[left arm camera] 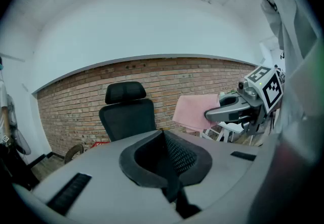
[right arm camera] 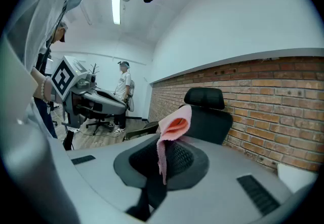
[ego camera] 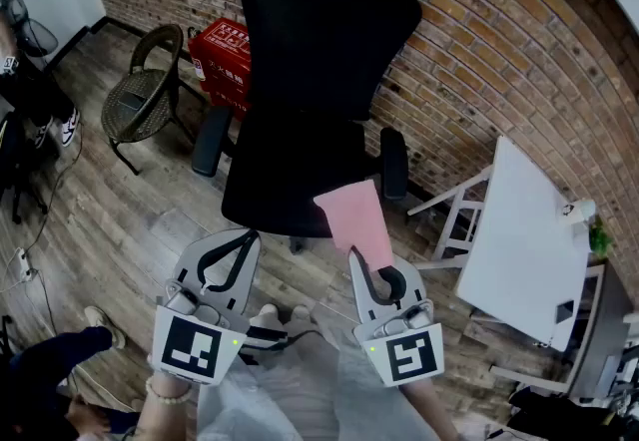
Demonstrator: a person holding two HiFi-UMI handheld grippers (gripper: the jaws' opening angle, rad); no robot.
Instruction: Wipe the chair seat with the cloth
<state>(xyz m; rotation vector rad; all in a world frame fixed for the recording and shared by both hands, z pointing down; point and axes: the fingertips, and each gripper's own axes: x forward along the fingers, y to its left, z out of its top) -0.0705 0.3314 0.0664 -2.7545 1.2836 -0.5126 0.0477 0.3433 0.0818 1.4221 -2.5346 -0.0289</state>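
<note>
A black office chair (ego camera: 319,40) stands against the brick wall, its seat (ego camera: 275,192) facing me; it also shows in the left gripper view as the chair (left arm camera: 126,114) and behind the cloth as the chair (right arm camera: 212,116). My right gripper (ego camera: 359,257) is shut on a pink cloth (ego camera: 356,218), which hangs over the seat's front right corner. The cloth (right arm camera: 173,125) sticks up from the right gripper (right arm camera: 163,148). My left gripper (ego camera: 243,237) hovers just before the seat's front edge, shut with nothing in it. The left gripper view shows the cloth (left arm camera: 195,111) held by the right gripper (left arm camera: 215,114).
A wicker chair (ego camera: 140,95) and a red crate (ego camera: 225,55) stand left of the office chair. A white folding table (ego camera: 519,229) sits at the right. A cable and someone's shoes lie on the wooden floor at left. A person (right arm camera: 122,94) stands far back.
</note>
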